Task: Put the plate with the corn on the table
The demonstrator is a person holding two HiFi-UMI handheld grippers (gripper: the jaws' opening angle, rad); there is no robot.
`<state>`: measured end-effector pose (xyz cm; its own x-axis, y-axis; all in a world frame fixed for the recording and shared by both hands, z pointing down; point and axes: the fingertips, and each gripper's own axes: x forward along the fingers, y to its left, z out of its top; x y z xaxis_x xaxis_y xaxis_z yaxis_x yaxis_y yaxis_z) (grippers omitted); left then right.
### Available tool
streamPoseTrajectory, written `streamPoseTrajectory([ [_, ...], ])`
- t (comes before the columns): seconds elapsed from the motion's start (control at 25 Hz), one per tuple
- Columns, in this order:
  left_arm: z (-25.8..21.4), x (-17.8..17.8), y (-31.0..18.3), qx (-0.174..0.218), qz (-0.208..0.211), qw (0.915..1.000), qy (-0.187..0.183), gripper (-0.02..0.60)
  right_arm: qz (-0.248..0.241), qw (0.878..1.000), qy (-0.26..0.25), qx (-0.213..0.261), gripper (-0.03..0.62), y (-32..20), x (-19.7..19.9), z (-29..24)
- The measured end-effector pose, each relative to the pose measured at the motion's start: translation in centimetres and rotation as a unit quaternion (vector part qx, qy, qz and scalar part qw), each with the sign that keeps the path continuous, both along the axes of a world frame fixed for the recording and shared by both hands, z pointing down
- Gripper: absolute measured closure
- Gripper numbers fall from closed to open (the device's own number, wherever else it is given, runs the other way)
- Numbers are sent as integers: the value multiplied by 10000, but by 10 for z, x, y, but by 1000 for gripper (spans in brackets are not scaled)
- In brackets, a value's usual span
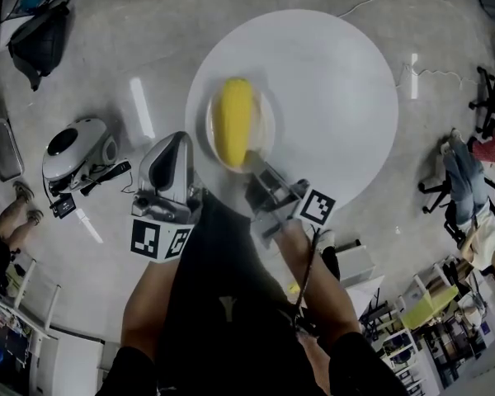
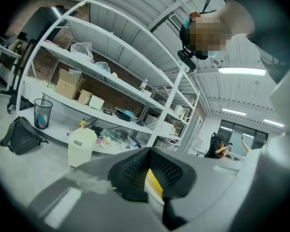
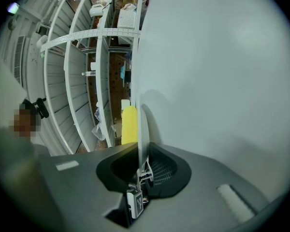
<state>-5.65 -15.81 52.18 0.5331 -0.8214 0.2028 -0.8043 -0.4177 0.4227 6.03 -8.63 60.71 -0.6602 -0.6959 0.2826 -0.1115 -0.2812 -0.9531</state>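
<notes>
A yellow corn cob [image 1: 233, 122] lies on a white plate [image 1: 269, 112] over the near left part of the round white table [image 1: 330, 81]. My right gripper [image 1: 256, 165] is shut on the plate's near rim. In the right gripper view the plate [image 3: 141, 129] runs edge-on between the jaws of that gripper [image 3: 144, 170], with the corn [image 3: 129, 124] on one side and the table top [image 3: 217, 81] close on the other. Whether the plate touches the table I cannot tell. My left gripper [image 1: 177, 143] hangs left of the table over the floor, shut and holding nothing [image 2: 152, 178].
On the grey floor to the left are a white rounded appliance [image 1: 78, 148] and a black bag [image 1: 37, 35]. Office chairs [image 1: 470, 163] stand to the right. Ahead of the left gripper are long white shelves [image 2: 101, 76] and a white bin [image 2: 81, 146].
</notes>
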Motion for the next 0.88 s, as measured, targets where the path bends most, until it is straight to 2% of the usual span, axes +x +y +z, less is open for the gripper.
streamPoseTrajectory([
  [0.88, 5, -1, 10, -64, -19, 10000, 46, 580, 211, 9976, 407, -519, 523, 3, 4, 5],
])
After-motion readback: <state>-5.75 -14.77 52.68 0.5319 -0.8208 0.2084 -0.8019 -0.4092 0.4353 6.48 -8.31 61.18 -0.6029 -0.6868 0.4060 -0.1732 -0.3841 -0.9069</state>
